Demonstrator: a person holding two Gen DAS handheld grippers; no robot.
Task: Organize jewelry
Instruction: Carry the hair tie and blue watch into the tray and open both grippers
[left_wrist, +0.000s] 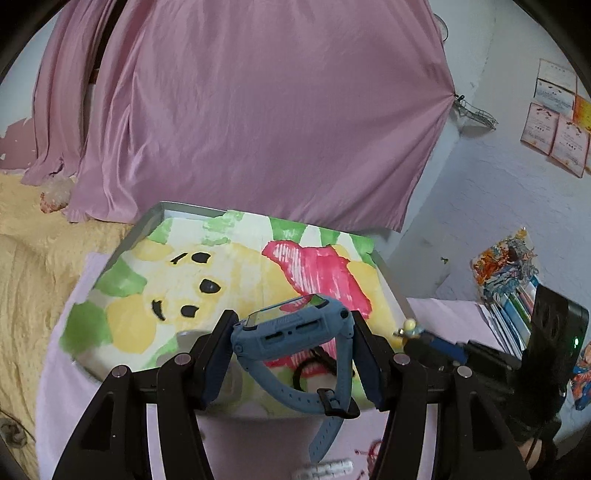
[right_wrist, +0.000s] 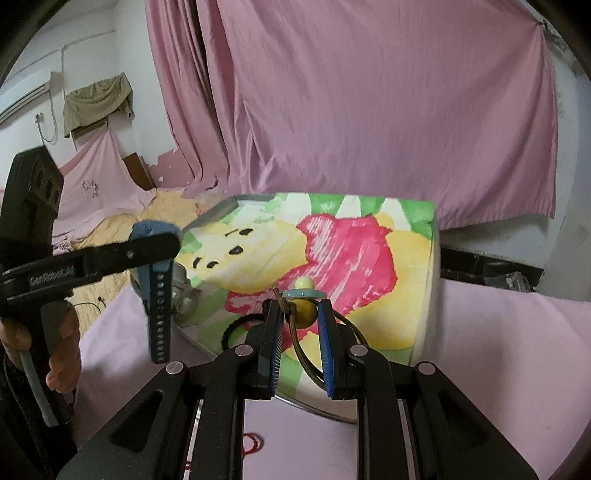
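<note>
Watch (left_wrist: 291, 332) and charm (right_wrist: 303, 306) clamped above tray (left_wrist: 173, 212)

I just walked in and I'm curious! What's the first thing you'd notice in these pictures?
The bright painted bear cloth lining the tray in the middle, with a big pink curtain behind it. The left gripper is clamped on a chunky blue watch over the tray's near edge. The right gripper pinches a small yellow and blue charm on a brown cord.
</note>
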